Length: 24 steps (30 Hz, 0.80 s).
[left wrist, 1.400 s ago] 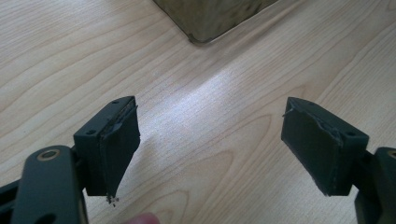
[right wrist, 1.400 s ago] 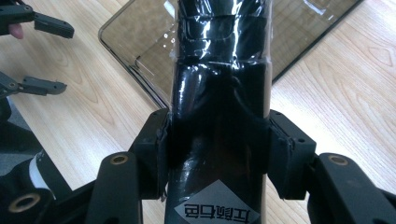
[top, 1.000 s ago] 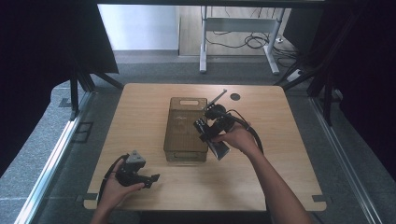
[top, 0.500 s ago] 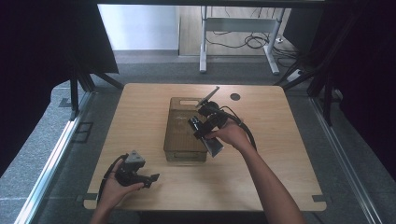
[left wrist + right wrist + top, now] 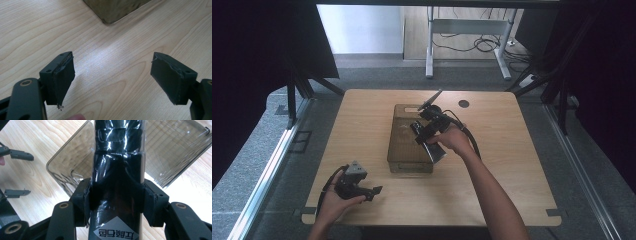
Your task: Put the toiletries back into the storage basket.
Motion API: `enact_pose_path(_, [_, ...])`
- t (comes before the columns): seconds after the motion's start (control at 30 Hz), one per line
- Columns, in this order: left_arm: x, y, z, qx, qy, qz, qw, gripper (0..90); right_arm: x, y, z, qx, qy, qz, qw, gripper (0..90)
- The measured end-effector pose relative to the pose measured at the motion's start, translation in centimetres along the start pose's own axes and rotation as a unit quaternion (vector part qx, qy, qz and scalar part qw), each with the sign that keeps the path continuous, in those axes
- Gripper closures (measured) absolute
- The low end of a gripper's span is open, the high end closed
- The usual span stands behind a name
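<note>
Smoked-plastic bin [image 5: 408, 145] sits mid-table, and the right tongs [image 5: 426, 131] now hang over its right side, shifted in from just beside it a second ago. Their jaws are clamped on a black wrapped pack [image 5: 117, 170], bin [image 5: 175, 147] open right below it in the right gripper view. Reads as carry nearly done, drop into the bin next. Left tongs [image 5: 362, 186] haven't moved, parked near the table's front edge, jaws wide apart [image 5: 110, 77] and holding nothing, bin corner [image 5: 112, 10] just ahead of them.

Dim surroundings, daylight from behind; glare patch on table [image 5: 107, 57]; sharp focus.
</note>
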State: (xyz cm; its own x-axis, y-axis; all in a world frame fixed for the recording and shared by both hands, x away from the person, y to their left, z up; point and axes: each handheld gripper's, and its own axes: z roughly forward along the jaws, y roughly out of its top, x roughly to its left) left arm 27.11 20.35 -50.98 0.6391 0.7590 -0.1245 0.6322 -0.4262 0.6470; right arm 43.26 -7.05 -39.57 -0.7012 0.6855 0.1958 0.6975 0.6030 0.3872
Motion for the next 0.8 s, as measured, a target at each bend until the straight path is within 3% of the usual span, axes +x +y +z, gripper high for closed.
enact_pose_path(0.37, [0.0,0.0,0.0,-0.001,-0.003,0.000,1.0000,19.7,-0.6,1.1,1.2,0.000,0.004,0.015,0.9999,47.5])
enact_pose_path(0.8, [0.0,0.0,0.0,0.000,-0.003,-0.001,1.0000,19.7,-0.2,2.7,2.9,0.002,0.014,0.027,0.9995,47.5])
